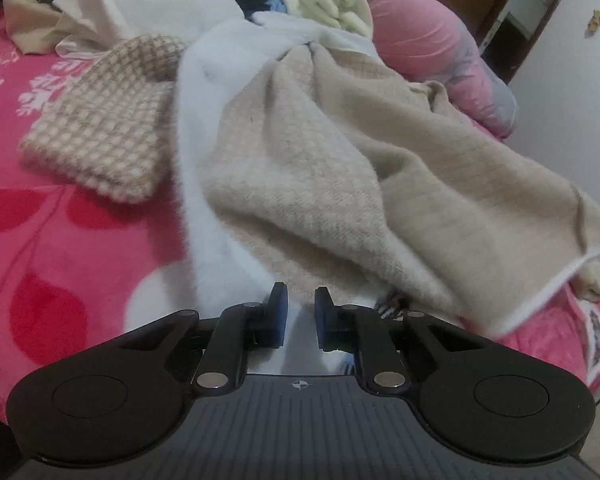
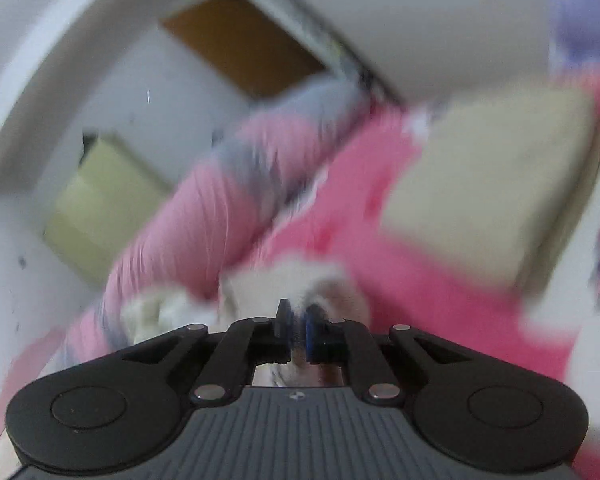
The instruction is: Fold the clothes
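Both grippers, left (image 1: pixel 300 312) and right (image 2: pixel 296 330), pinch the beige-and-white blanket (image 1: pixel 320 152) with narrowed jaws; no writing readable

Two grippers: left gripper (image 1: pixel 300 312), right gripper (image 2: pixel 296 328). One beige-and-white blanket (image 1: pixel 320 152), one checked folded cloth (image 1: pixel 100 136), one pink bolster (image 1: pixel 420 32).

The whole right wrist view is smeared by motion blur. The beige cloth (image 2: pixel 488 184) at the right of the frame has no clear edge, and the pale fluffy fabric (image 2: pixel 300 280) at the lower centre cannot be identified. In the left wrist view, the beige knitted garment (image 1: pixel 340 152) runs out of the frame at the right edge and covers the white fleece (image 1: pixel 204 128) under it. The pile of clothes (image 1: pixel 140 4) is cut off at the top edge.
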Demonstrator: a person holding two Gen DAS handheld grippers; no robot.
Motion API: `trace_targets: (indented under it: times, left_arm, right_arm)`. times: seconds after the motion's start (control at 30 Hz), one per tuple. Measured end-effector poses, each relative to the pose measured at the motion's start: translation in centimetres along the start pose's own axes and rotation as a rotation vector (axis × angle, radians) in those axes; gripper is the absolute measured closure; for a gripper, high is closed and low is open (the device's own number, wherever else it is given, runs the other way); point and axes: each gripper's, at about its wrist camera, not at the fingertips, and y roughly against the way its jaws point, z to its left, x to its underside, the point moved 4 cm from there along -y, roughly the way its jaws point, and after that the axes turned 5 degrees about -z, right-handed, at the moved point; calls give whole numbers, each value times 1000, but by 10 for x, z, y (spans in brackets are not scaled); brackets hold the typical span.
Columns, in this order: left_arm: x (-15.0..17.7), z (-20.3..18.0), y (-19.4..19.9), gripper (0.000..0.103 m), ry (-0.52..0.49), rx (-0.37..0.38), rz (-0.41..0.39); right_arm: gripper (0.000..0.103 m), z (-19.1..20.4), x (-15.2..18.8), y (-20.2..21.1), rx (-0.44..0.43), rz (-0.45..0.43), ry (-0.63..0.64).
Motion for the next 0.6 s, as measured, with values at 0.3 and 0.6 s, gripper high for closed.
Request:
trace_targets:
  times: [0.3, 0.6]
  left_arm:
    - [3, 17, 29, 64, -3, 34, -61]
    - [14, 32, 18, 42, 19, -57, -49]
  right_arm:
    - [72, -79, 13, -36, 296, 150, -107]
    - [53, -52, 71, 46, -38, 272, -246]
